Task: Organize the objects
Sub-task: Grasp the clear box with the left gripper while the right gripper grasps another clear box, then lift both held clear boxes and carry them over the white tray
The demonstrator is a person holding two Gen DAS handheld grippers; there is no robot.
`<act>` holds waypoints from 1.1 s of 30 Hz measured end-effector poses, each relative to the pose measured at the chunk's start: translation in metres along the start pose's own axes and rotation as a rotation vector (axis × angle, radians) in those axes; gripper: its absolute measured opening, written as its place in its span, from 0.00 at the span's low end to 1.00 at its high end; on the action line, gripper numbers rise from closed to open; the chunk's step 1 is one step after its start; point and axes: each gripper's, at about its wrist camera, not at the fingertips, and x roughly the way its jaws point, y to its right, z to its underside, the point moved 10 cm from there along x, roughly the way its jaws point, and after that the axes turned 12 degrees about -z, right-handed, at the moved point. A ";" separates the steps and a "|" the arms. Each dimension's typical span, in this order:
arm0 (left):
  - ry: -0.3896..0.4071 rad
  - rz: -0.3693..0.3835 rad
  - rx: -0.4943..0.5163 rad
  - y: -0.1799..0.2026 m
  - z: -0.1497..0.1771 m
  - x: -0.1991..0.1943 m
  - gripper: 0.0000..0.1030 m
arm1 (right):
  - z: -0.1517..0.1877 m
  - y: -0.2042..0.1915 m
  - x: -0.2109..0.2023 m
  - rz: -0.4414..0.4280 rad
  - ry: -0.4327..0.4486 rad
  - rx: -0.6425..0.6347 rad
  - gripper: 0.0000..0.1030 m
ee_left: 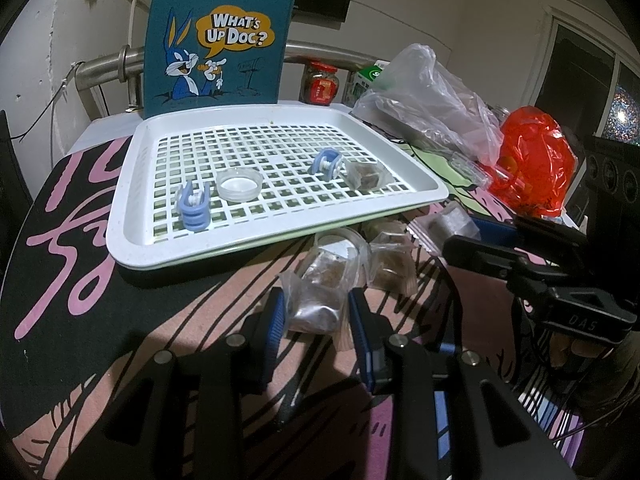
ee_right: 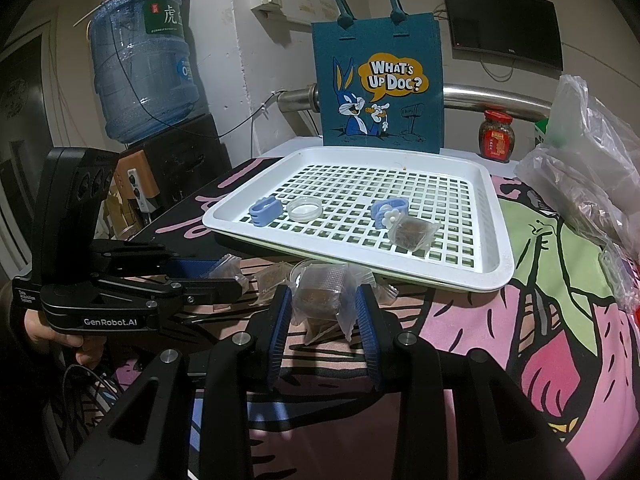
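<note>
In the left wrist view my left gripper [ee_left: 316,302] is shut on a small clear packet [ee_left: 316,312] with dark contents, just above the patterned cloth. My right gripper [ee_right: 322,298] is shut on a similar clear packet [ee_right: 320,300] holding a brown block. Each gripper also shows in the other's view: the right gripper [ee_left: 454,240] on the right, the left gripper [ee_right: 234,280] on the left. Straight ahead lies a white grid tray [ee_left: 260,236] [ee_right: 360,276]. In it are two blue clips [ee_left: 194,204] [ee_left: 326,162], a clear round lid [ee_left: 240,184] and one packet [ee_left: 366,174].
More packets [ee_left: 392,266] and a clear round lid [ee_left: 340,240] lie between the grippers and the tray. Behind the tray stand a teal cartoon tote bag [ee_left: 218,40] and a red-lidded jar [ee_right: 496,134]. Clear plastic bags [ee_left: 432,96] and a red bag [ee_left: 532,160] crowd the right.
</note>
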 end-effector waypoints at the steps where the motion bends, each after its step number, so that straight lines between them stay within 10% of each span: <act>1: 0.000 0.000 0.000 0.001 0.000 0.000 0.30 | 0.000 -0.001 0.000 -0.001 0.000 0.001 0.31; 33: -0.015 0.015 -0.003 -0.001 -0.001 0.002 0.30 | 0.002 0.006 0.003 -0.027 -0.017 0.057 0.31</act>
